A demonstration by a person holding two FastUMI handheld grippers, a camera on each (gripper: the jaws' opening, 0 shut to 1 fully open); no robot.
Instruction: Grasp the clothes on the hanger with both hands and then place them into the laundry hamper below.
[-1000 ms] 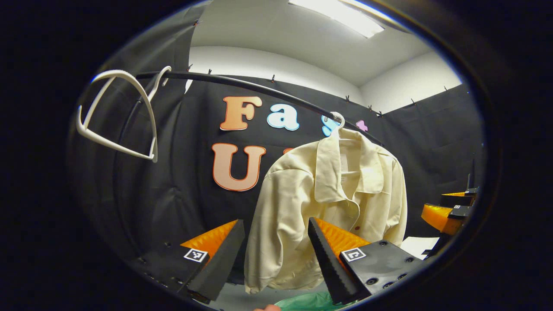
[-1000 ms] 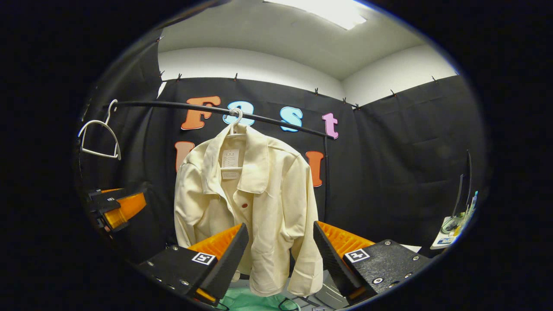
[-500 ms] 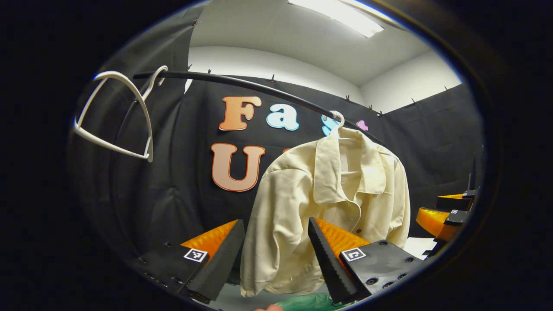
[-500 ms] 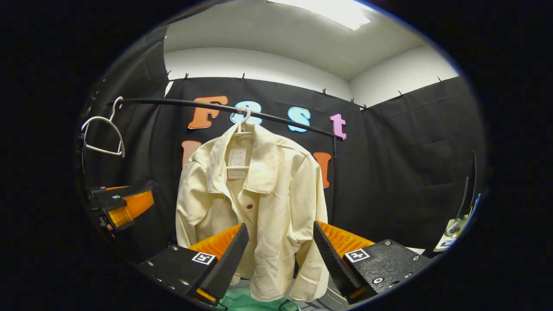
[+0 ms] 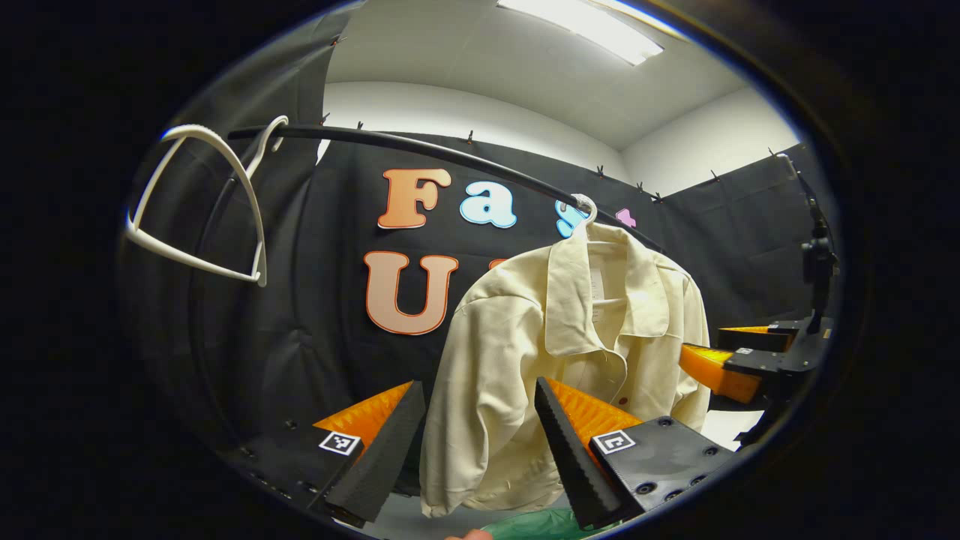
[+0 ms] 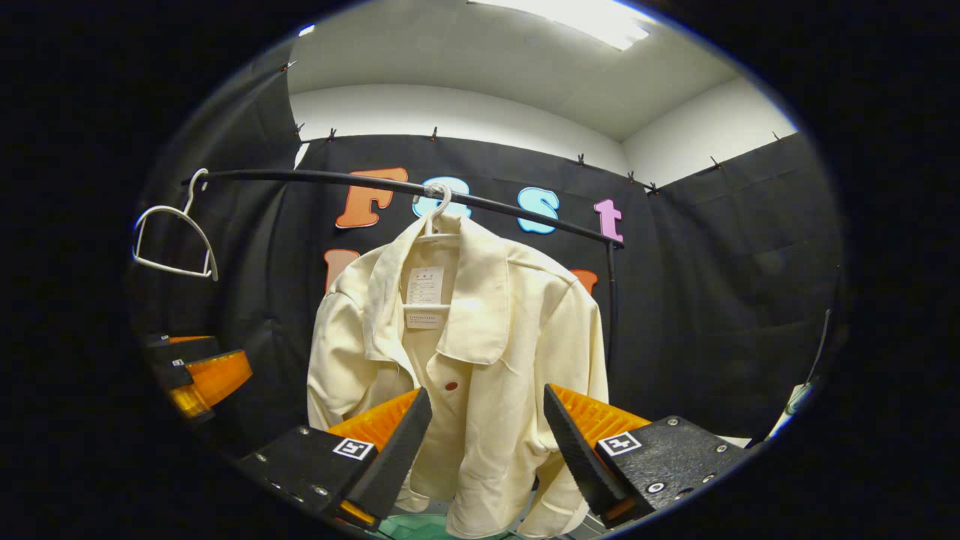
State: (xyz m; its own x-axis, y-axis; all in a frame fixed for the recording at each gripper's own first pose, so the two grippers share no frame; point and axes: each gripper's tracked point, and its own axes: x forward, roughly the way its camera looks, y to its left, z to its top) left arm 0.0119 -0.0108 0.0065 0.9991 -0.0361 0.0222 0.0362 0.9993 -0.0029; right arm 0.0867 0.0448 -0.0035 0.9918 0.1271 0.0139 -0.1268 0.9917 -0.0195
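Now, largest first: the rail (image 6: pixel 375 182) arcs across both views, and from it the cream shirt (image 6: pixel 480 352) hangs on its hanger (image 6: pixel 437 217), centred in the right gripper view and toward 3 o'clock in the left gripper view (image 5: pixel 570 352). Over the last second the shirt has grown larger in the right gripper view, so we judge that hand has closed in, while the left has barely shifted. Our right gripper (image 6: pixel 484 442) has its fingers spread wide with cloth showing between them, not yet pinched; our left gripper (image 5: pixel 480 442) is likewise spread, the shirt's sleeve in the gap. Nothing is grasped yet, so both closures come next. A green hamper (image 5: pixel 540 525) edge peeks in at 6 o'clock below. A bare hanger (image 5: pixel 202 202) hangs at 10 o'clock.
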